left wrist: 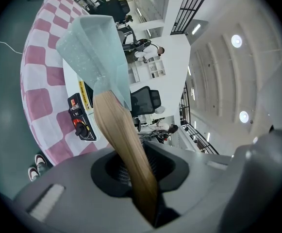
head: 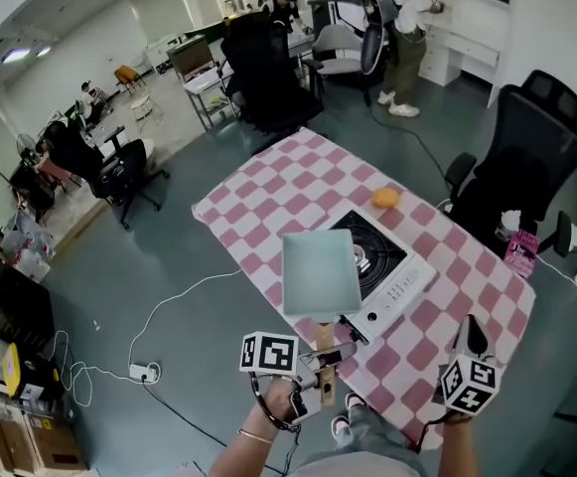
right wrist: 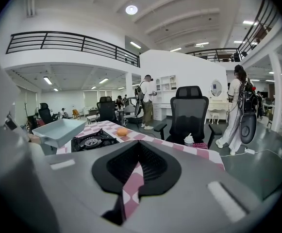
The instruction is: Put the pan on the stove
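A pale blue-green square pan (head: pixel 320 274) with a wooden handle (head: pixel 325 344) hangs in the air over the near left part of the black-and-white portable stove (head: pixel 392 271). My left gripper (head: pixel 320 364) is shut on the handle's end. In the left gripper view the handle (left wrist: pixel 126 144) runs up between the jaws to the pan (left wrist: pixel 97 47), with the stove's knob panel (left wrist: pixel 80 120) beyond. My right gripper (head: pixel 472 334) hovers at the table's near right edge, shut and holding nothing. Its own view shows the pan (right wrist: pixel 58 130) beside the burner (right wrist: pixel 93 141).
The table wears a pink-and-white check cloth (head: pixel 298 182). An orange (head: pixel 385 197) lies behind the stove. A black office chair (head: pixel 526 157) stands at the right, with a pink packet (head: pixel 519 251) on it. A power strip (head: pixel 144 372) and its cable lie on the floor at the left.
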Demonstrator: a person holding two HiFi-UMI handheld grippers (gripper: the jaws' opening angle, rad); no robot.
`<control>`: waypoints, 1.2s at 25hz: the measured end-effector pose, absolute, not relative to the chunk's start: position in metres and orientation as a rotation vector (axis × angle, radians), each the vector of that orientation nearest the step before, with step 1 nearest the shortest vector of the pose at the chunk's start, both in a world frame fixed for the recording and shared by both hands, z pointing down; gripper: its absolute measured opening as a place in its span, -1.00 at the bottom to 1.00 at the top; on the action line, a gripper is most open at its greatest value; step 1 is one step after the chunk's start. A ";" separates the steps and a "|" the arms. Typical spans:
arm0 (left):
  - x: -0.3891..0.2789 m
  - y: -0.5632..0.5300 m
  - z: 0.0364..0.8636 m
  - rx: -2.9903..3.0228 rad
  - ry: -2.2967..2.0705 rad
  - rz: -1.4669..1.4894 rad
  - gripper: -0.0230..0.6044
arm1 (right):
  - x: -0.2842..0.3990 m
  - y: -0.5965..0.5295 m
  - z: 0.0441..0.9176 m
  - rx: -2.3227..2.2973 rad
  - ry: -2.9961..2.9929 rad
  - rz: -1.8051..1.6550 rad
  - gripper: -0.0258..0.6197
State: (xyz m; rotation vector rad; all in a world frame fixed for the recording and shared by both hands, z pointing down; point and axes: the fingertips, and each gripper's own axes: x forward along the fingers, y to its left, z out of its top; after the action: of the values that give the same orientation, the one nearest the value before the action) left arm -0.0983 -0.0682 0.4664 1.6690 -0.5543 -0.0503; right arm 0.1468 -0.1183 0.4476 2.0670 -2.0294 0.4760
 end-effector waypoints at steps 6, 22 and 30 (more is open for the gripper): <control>-0.087 -0.086 0.471 1.668 -0.518 -0.028 -0.72 | 0.156 -0.126 0.459 2.087 -1.983 0.506 -0.89; -0.073 -0.118 0.485 1.720 -0.404 0.095 -0.71 | 0.164 -0.153 0.492 2.080 -1.922 0.591 -0.89; -0.072 -0.118 0.488 1.756 -0.299 0.173 -0.70 | 0.158 -0.165 0.506 2.054 -1.922 0.623 -0.89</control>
State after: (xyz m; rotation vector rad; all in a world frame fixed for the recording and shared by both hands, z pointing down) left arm -0.0719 -0.1176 0.4885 1.7558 -0.2994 0.1725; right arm 0.1582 -0.1647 0.5061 2.0545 -1.9220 0.6230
